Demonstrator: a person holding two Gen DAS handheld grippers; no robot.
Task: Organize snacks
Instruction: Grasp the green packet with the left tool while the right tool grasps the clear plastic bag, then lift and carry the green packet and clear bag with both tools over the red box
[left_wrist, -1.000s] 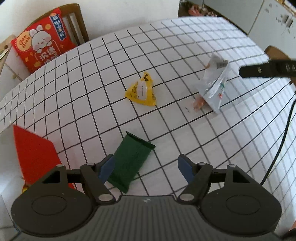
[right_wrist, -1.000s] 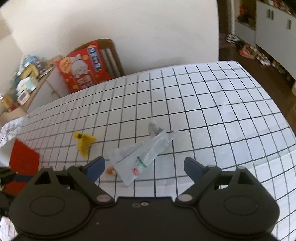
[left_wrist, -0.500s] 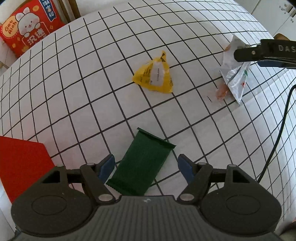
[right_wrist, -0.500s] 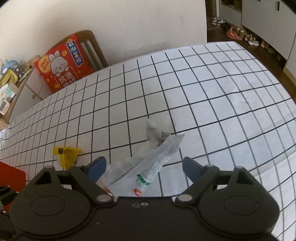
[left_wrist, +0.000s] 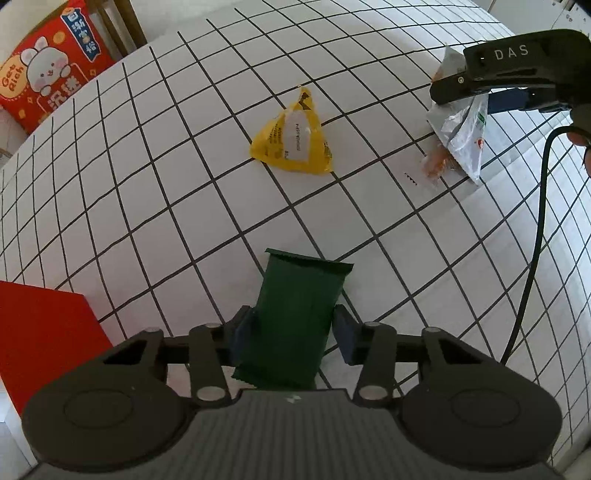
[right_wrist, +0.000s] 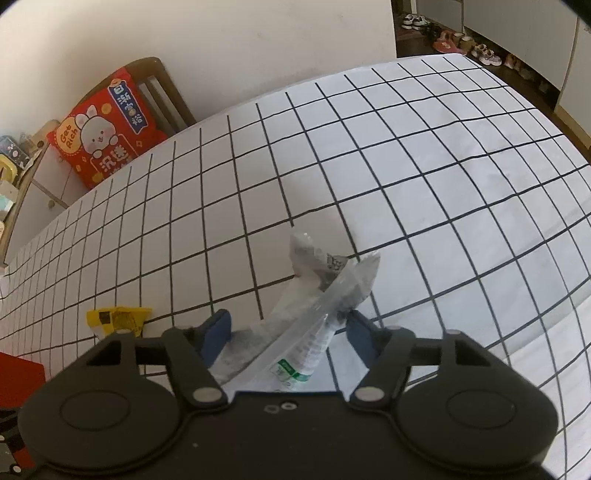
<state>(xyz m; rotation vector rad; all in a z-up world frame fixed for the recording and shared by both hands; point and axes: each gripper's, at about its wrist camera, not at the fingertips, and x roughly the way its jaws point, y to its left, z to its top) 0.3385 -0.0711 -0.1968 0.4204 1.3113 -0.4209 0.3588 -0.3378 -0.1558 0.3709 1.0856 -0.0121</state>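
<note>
On the checked table (left_wrist: 369, 206), both grippers had just been closing — left gripper (left_wrist: 293, 334) clamping the slippery green packet (left_wrist: 295, 317) mid-body, right gripper (right_wrist: 286, 334) around the crinkly clear bag (right_wrist: 321, 295), contact unclear.

Both tools dropped and closed, apparently onto green packet (left_wrist: 295, 317) and clear wrapper (right_wrist: 325, 306)

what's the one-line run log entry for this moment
left gripper: closing, pads touching green packet | right gripper: closing around clear wrapper | yellow packet: untouched on table
</note>
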